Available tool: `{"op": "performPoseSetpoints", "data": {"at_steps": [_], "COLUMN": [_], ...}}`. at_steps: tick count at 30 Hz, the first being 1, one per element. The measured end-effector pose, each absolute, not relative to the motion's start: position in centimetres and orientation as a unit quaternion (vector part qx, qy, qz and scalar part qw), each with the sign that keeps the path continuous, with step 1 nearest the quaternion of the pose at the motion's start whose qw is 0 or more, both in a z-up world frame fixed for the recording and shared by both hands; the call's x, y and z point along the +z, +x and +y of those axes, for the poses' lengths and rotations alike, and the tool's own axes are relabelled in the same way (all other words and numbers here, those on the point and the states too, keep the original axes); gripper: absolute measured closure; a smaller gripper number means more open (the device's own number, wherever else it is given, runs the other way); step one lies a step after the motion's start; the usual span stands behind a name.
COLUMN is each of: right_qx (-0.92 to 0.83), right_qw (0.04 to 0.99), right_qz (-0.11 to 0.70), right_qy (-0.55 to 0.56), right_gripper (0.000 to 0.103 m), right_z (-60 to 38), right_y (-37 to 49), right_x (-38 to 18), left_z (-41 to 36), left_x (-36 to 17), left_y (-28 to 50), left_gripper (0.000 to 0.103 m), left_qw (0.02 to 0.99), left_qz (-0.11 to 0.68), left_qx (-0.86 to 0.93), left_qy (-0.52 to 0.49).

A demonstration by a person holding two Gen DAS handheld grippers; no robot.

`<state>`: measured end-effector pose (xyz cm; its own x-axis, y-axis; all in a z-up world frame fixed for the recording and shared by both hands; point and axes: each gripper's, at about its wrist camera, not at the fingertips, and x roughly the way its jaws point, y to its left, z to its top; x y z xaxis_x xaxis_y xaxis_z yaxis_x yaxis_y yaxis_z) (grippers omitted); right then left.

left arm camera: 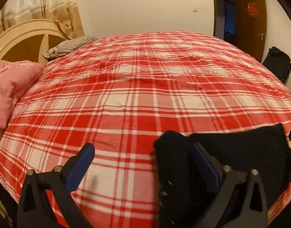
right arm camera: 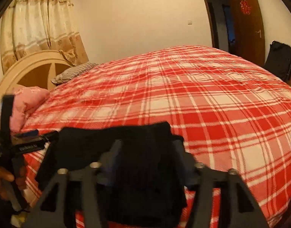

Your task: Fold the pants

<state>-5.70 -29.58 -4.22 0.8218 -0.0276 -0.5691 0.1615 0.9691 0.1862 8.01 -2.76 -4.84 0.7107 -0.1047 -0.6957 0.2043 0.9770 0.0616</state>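
— Black knit fabric, bunched thick: those are the pants [right arm camera: 115, 148], lying in a compact stack on the bed [left arm camera: 145, 95] near its front edge.

— Why does the stack sit there and not mid-bed?

— I judge it is the nearest reach for the person; the red plaid blanket [right arm camera: 221, 114] beyond the fingertips lies bare, so nothing crowds the fold.

— What is the right gripper [right arm camera: 145, 146] doing?

— Its fingers [right arm camera: 113, 152] stand apart on either side of the stack. The cloth lies between them, but they look released rather than pinching; motion blur softens the edges.

— And the left gripper [left arm camera: 143, 152]?

— Spread wide. One finger shows its blue pad [left arm camera: 82, 161] over bare blanket; the other is draped by a black fold of the pants, with the bulk of the stack outside that finger. Nothing is clamped.

— So why both released?

— My guess is the fold is laid down and the cloth is left to settle under its own weight. A hand [right arm camera: 3, 178] at the left edge of the right view holds the left gripper's handle.

— Is the task nearly finished?

— Probably; the pants look folded several layers thick.
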Motion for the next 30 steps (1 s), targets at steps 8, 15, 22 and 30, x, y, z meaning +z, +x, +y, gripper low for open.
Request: {"op": "performPoseSetpoints", "data": {"at_steps": [8,15,22,30], "right_qx": [-0.054,-0.053,-0.04,-0.026], "right_qw": [0.922,0.918,0.929,0.912], "right_qz": [0.348,0.35,0.29,0.294], "right_qy": [0.161,0.177,0.225,0.283], "right_gripper": [0.044,0.044,0.043,0.04], "right_z": [-30.9,-31.2,-33.1,-35.3], "right_y": [-7.4,-9.4,-10.7,-8.4], "right_x": [-7.5,-7.5,-5.3,-7.0], "left_z": [-4.3,-6.1,-6.1,-4.5], "left_x": [-4.8,-7.5,-6.9,-6.4], "left_y": [6.0,5.1,3.9,3.5], "left_gripper": [0.0,0.0,0.0,0.0], "left_qw": [0.918,0.901,0.903,0.901], "left_qz": [0.374,0.402,0.394,0.396], "left_qx": [-0.113,-0.116,-0.121,-0.169], "left_qy": [0.074,0.113,0.12,0.046]}}
